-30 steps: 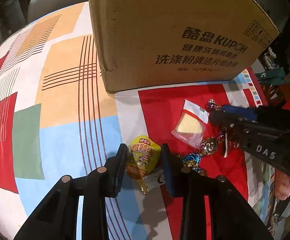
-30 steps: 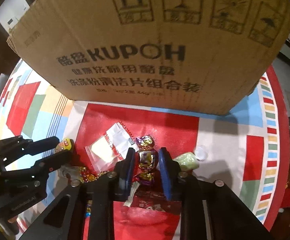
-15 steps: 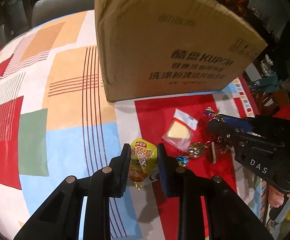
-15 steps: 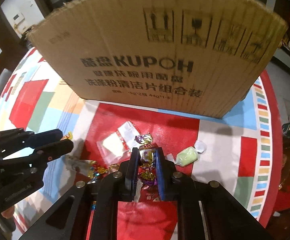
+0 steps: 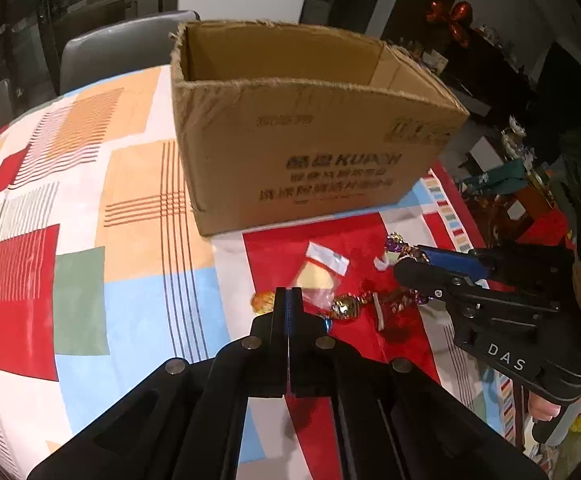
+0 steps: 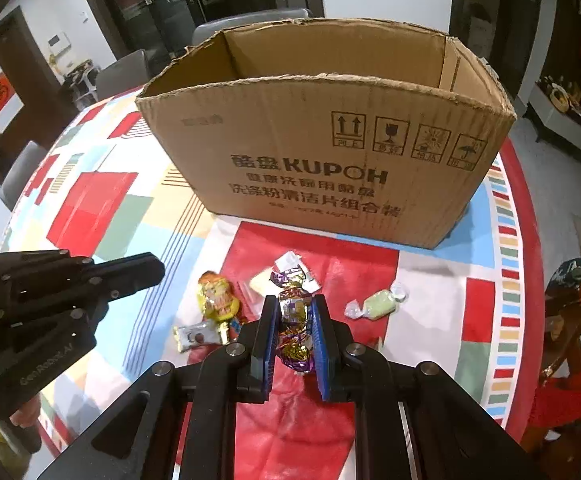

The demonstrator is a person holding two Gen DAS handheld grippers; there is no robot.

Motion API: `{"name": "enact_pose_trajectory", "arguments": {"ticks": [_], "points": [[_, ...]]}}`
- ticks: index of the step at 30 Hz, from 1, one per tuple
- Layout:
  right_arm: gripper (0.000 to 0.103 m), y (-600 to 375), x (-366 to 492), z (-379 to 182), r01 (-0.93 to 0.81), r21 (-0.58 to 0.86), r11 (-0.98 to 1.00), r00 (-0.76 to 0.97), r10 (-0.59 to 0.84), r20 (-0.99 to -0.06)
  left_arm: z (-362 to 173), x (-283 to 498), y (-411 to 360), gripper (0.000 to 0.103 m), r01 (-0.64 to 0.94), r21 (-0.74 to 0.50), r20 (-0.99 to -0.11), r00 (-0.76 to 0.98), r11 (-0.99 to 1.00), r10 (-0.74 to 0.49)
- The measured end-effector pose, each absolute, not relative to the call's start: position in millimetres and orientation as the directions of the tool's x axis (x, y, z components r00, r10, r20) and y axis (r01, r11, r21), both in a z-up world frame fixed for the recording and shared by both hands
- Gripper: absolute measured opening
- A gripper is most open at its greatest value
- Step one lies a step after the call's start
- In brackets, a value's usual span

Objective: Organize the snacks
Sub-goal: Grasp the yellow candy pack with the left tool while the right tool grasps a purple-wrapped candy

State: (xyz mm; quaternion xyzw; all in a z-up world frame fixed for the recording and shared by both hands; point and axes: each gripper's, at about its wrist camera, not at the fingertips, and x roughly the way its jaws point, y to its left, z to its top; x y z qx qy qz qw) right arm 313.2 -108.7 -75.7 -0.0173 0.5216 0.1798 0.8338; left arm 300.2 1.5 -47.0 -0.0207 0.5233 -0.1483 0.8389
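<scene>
Two tongs hang over the worktop (image 6: 430,280) with its bright cloth. The right tongs (image 6: 295,312) squeeze a shiny purple and gold candy (image 6: 293,308), held up above the red patch. The left tongs (image 5: 288,304) are pressed flat together with nothing between them. A yellow snack bag (image 6: 215,298) and a green candy (image 6: 376,304) lie on the cloth. The big open cardboard box (image 6: 322,168) stands just behind them.
</scene>
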Motion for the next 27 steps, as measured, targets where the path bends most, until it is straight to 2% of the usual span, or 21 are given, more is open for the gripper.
{"name": "enact_pose_trajectory", "arguments": {"ticks": [1, 3, 4, 5, 14, 27], "points": [[0.017, -110.1, 312.7, -76.0, -0.32, 0.161, 0.934, 0.388, 0.284, -0.877, -48.8, 300.6, 1.4, 0.003, 0.228, -0.193, -0.875, 0.399, 0.954, -0.273], [0.017, -108.6, 311.1, -77.9, -0.326, 0.162, 0.932, 0.379, 0.285, -0.88, -56.7, 304.3, 1.5, 0.021, 0.218, -0.204, -0.889, 0.367, 0.954, -0.274], [0.017, -110.7, 310.3, -77.5, -0.326, 0.163, 0.931, 0.377, 0.286, -0.881, -59.8, 304.6, 1.2, 0.039, 0.21, -0.212, -0.891, 0.359, 0.954, -0.277], [0.017, -110.0, 310.5, -79.1, -0.326, 0.168, 0.93, 0.373, 0.29, -0.882, -63.4, 305.4, 2.0, 0.049, 0.192, -0.22, -0.895, 0.349, 0.956, -0.276], [0.017, -112.7, 315.4, -89.2, -0.323, 0.178, 0.93, 0.349, 0.292, -0.89, -96.8, 318.1, -4.6, 0.05, 0.088, -0.228, -0.932, 0.267, 0.97, -0.243], [0.017, -117.9, 323.5, -103.6, -0.313, 0.194, 0.93, 0.328, 0.297, -0.897, -126.5, 331.5, -15.8, 0.048, 0.046, -0.169, -0.957, 0.23, 0.985, -0.175]]}}
